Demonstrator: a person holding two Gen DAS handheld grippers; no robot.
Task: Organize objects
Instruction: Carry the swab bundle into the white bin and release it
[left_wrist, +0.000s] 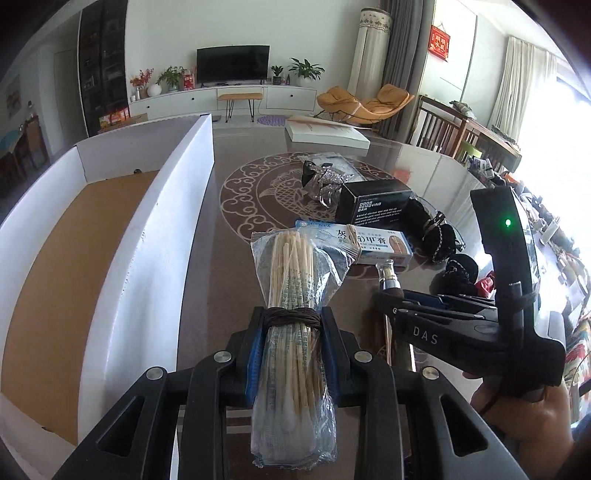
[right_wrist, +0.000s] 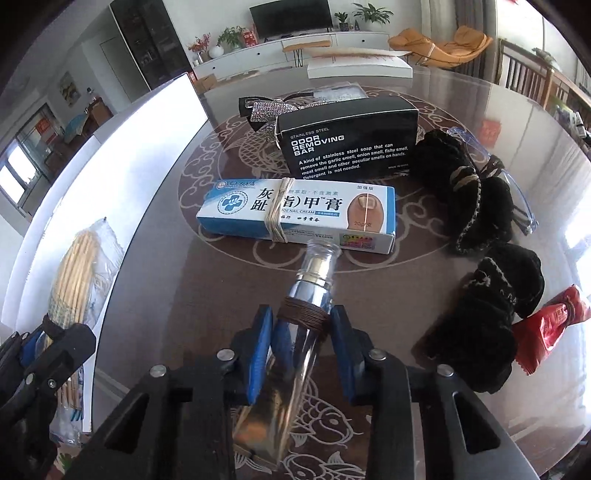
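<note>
Between left fingers (left_wrist: 255, 354): swab packet (left_wrist: 291, 280); right grips bottle (right_wrist: 310, 295).

The carton (left_wrist: 110, 229) stands left of the cream box (right_wrist: 295, 214); the soap box (right_wrist: 349, 138) lies behind it, scrunchies (right_wrist: 480, 206) to its right.

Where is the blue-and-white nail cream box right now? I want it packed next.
The blue-and-white nail cream box lies flat on the glass table, mid-frame in the right wrist view, just in front of the black odor-bar box and left of the black scrunchies.
</note>
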